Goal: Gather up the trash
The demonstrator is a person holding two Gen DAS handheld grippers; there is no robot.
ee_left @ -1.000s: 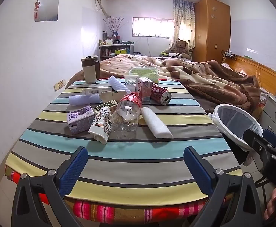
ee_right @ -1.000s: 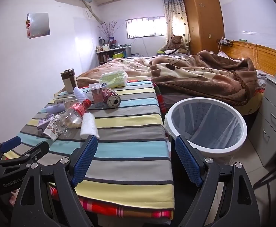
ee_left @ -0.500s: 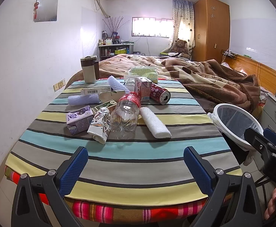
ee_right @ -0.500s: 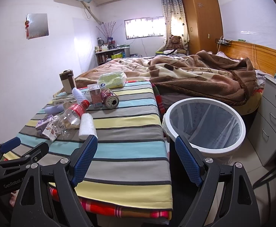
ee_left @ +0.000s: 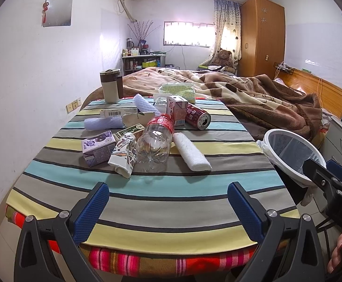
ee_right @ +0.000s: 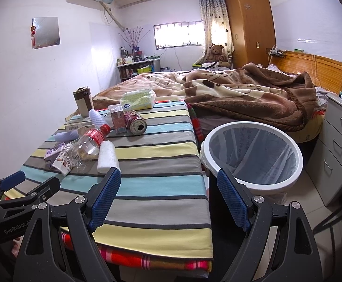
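Trash lies in a cluster on the striped table [ee_left: 161,195]: an empty clear bottle with a red label [ee_left: 155,142], a red can on its side [ee_left: 197,117], a purple carton [ee_left: 98,147], a crushed patterned carton [ee_left: 123,155], a white foam roll [ee_left: 190,151] and a pink carton [ee_left: 176,110]. A white bin with a clear liner [ee_right: 253,156] stands on the floor right of the table. My left gripper [ee_left: 167,208] is open over the table's near edge. My right gripper [ee_right: 168,199] is open by the table's right corner, beside the bin.
A beige and brown mug [ee_left: 111,89], a tissue pack [ee_left: 178,90] and foam net sleeves [ee_left: 102,123] sit at the table's far end. A bed with a brown blanket [ee_right: 241,94] lies beyond. Grey drawers [ee_right: 337,141] stand at the right.
Both views have pulled back slightly from the table, with the trash a little farther away. Nothing on the table has moved and both grippers stay open.
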